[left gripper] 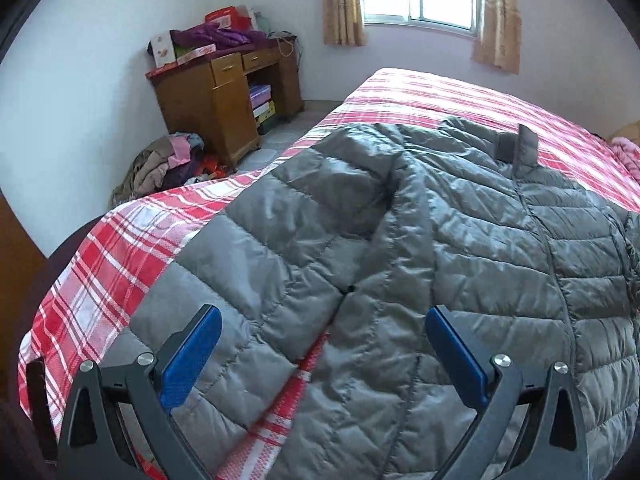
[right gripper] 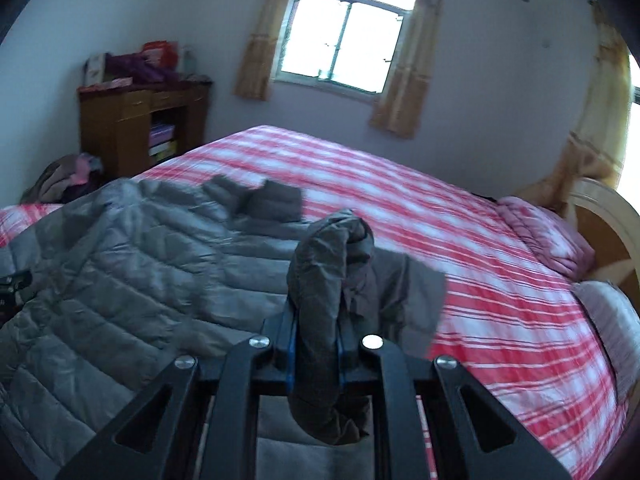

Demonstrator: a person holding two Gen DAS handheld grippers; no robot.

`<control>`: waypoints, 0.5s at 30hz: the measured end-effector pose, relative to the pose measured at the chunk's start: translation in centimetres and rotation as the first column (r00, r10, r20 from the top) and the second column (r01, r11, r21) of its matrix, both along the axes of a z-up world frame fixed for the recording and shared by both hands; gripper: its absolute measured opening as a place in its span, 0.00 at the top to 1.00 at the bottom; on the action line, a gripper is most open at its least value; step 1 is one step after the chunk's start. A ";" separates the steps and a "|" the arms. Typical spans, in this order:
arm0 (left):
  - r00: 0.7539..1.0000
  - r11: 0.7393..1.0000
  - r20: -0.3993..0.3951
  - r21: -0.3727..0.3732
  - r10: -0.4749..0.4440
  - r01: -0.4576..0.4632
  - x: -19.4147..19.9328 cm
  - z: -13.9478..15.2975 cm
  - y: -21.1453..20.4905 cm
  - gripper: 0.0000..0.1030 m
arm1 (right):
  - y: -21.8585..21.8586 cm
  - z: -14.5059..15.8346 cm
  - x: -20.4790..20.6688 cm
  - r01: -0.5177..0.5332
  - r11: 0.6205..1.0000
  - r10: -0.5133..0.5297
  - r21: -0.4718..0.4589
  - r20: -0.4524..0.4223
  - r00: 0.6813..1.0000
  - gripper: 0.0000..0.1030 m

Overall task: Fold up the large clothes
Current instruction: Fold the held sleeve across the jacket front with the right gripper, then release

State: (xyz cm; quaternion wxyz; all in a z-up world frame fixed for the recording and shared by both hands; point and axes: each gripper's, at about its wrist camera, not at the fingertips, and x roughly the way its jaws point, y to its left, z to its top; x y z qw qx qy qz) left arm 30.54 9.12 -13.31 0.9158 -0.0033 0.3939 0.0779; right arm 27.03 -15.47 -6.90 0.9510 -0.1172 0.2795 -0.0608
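A grey quilted puffer jacket [left gripper: 460, 232] lies spread on a bed with a red-and-white plaid cover [left gripper: 100, 264]. One sleeve [left gripper: 280, 240] is folded across its front in the left wrist view. My left gripper [left gripper: 324, 320] hovers above the jacket's lower part, its blue pads wide apart with nothing between them. In the right wrist view the jacket [right gripper: 120, 264] lies to the left. My right gripper [right gripper: 318, 316] is shut on a bunched grey piece of the jacket [right gripper: 332, 256], probably a sleeve end, lifted above the bed.
A wooden desk [left gripper: 224, 92] piled with boxes and clothes stands in the far corner, with a heap of clothes [left gripper: 168, 164] on the floor beside it. A pink folded blanket [right gripper: 548, 240] and the headboard [right gripper: 608, 216] lie at the bed's right end. A curtained window [right gripper: 344, 40] is behind.
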 end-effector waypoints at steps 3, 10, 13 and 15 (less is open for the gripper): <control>1.000 1.000 -0.002 -0.008 0.017 -0.017 0.1 -0.4 1.1 0.01 | 3.2 -2.0 1.2 -0.050 0.999 0.050 -0.020 -0.018 0.999 0.85; 0.999 0.999 -0.007 0.002 0.046 -0.046 0.2 -0.6 2.3 0.01 | 7.3 -5.9 2.7 -0.107 0.994 0.106 -0.004 -0.068 0.992 0.84; 0.999 0.999 -0.005 0.007 0.039 -0.039 0.0 0.2 2.1 0.01 | 7.9 -7.2 3.1 -0.136 0.989 0.142 0.055 -0.117 0.983 0.50; 1.000 0.999 0.011 0.015 0.029 -0.029 -0.2 1.1 1.7 0.01 | 7.9 -7.1 2.3 -0.189 0.975 0.203 0.114 -0.130 0.971 0.30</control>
